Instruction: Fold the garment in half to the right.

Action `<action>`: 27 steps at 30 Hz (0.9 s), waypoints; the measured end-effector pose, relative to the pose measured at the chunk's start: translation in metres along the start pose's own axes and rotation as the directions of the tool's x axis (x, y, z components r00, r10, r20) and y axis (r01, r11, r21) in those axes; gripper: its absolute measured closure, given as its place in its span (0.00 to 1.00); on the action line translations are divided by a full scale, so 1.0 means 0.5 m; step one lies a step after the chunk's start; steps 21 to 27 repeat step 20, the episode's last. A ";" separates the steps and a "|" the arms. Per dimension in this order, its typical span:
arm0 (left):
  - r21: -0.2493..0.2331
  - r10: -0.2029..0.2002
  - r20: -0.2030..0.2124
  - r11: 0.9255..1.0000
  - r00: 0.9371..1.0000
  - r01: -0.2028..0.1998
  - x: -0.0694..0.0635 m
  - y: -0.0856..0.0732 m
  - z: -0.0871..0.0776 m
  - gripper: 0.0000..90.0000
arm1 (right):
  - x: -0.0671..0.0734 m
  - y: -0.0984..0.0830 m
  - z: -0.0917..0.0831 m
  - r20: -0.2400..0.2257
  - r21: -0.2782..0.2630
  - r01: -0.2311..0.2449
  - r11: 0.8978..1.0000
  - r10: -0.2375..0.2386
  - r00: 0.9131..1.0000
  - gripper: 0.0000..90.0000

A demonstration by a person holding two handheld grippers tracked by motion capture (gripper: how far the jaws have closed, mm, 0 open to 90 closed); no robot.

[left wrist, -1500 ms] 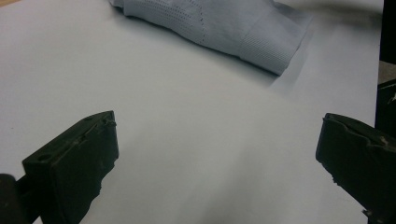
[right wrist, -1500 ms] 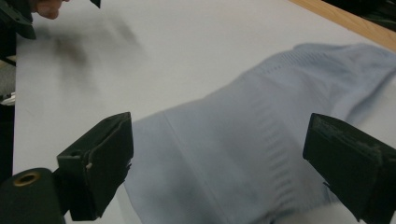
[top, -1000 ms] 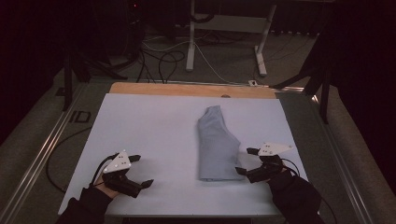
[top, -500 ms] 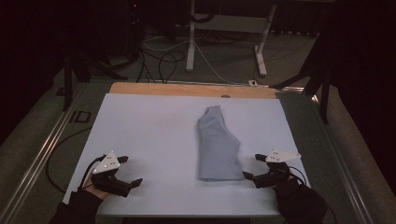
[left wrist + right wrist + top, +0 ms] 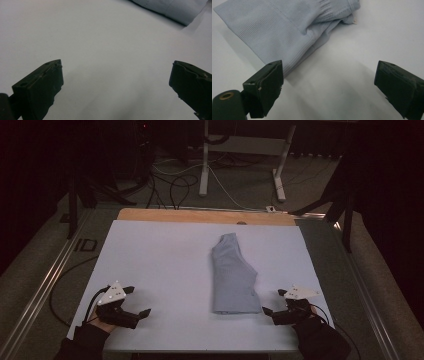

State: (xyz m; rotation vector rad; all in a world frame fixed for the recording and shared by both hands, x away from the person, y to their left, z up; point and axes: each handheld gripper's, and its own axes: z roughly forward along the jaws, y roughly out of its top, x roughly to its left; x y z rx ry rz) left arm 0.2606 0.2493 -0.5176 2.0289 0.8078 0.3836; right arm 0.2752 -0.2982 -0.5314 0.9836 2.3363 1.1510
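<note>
Left gripper [image 5: 131, 306] is sitting low at the near-left of the white table [image 5: 160, 265], jaws apart, gripping nothing; it has pulled back toward the person over the last second. Folded pale-blue garment [image 5: 232, 275] is lying right of centre, unmoved. Right gripper [image 5: 276, 306] is resting just beside the garment's near-right corner, jaws apart, also drawn back. Both retreating empty suggests the fold is finished.

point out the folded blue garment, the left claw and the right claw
folded blue garment [image 5: 232, 275]: high view, middle of the fabric
left claw [image 5: 136, 301]: high view, midway between its open tips
right claw [image 5: 274, 301]: high view, midway between its open tips
</note>
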 end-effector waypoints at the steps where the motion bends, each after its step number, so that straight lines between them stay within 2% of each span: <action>1: -0.001 -0.001 -0.002 1.000 1.000 0.001 0.000 0.000 0.000 0.01 | -0.001 0.001 0.001 -0.006 -0.006 -0.005 1.000 0.005 1.000 0.10; 3: -0.001 -0.001 -0.008 1.000 1.000 0.001 -0.001 0.000 0.002 0.01 | -0.002 0.002 0.003 -0.013 -0.015 -0.013 1.000 0.013 1.000 0.10; 12: -0.008 -0.006 -0.010 1.000 1.000 0.006 -0.006 0.002 0.008 0.01 | 0.003 0.007 0.006 -0.006 -0.039 0.011 0.999 -0.011 1.000 0.10; 27: -0.011 -0.007 -0.017 1.000 1.000 0.007 -0.007 0.002 0.008 0.01 | 0.005 0.006 0.009 -0.018 -0.027 0.017 1.000 -0.017 1.000 0.10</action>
